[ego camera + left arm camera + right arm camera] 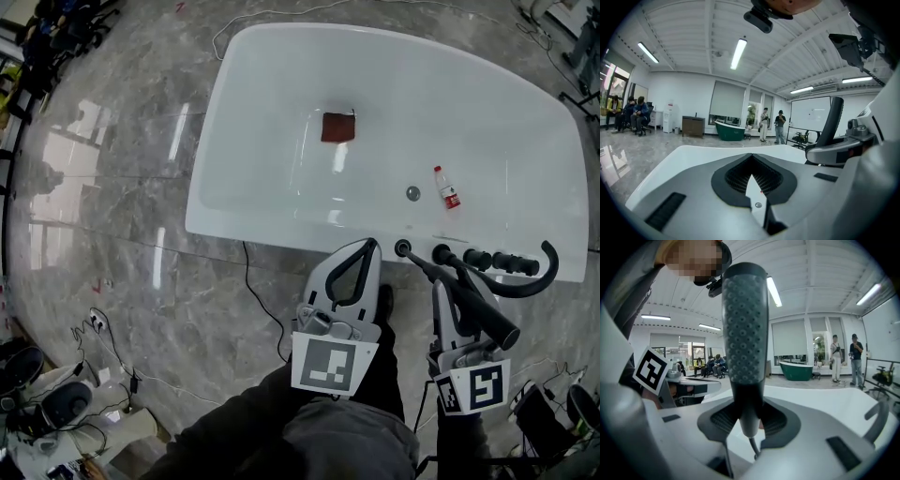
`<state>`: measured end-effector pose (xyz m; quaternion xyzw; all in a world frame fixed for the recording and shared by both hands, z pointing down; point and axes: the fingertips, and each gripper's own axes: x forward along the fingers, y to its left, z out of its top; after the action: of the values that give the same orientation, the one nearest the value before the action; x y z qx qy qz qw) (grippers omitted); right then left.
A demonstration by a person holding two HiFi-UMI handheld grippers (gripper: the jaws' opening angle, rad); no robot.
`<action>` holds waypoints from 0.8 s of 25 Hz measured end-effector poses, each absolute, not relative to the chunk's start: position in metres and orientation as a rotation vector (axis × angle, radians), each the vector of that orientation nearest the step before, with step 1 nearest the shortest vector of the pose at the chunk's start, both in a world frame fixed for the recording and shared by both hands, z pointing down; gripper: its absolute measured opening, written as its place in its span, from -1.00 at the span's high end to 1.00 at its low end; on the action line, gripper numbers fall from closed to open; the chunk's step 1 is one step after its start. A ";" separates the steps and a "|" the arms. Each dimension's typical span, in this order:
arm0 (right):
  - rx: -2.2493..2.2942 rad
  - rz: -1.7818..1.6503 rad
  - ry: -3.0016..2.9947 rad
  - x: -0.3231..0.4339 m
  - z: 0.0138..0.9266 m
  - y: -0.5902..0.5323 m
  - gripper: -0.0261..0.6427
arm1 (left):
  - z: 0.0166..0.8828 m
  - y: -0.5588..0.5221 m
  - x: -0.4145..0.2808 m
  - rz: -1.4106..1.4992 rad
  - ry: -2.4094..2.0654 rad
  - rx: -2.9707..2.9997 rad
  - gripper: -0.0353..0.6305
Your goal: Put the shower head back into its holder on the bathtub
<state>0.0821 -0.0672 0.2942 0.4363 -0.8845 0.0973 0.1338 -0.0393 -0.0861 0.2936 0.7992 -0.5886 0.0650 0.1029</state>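
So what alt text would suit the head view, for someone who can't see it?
From above, the right gripper holds a dark shower head at the rim of a white bathtub, by its black taps. The left gripper beside it is empty; a red cloth and bottle lie in the tub.

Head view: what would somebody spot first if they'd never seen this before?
Most likely the big white bathtub standing on the shiny grey floor, with a dark red square lying inside it and a small bottle further to the right. Next, at the bottom right by the tub's near rim, the right gripper is shut on a dark shower head.
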 end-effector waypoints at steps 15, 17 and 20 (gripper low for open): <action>1.346 0.284 -2.490 0.085 0.334 -0.078 0.51 | 0.323 -0.096 -0.041 0.201 -1.664 2.390 0.88; 1.359 0.286 -2.483 0.085 0.338 -0.077 0.51 | 0.326 -0.097 -0.043 0.191 -1.659 2.388 0.88; 1.364 0.298 -2.472 0.087 0.348 -0.075 0.51 | 0.334 -0.097 -0.044 0.190 -1.648 2.382 0.88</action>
<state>0.0872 -0.0755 0.3478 0.4750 -0.8608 0.1037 0.1505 -0.0436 -0.0974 0.3345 0.8147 -0.5637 0.0652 0.1193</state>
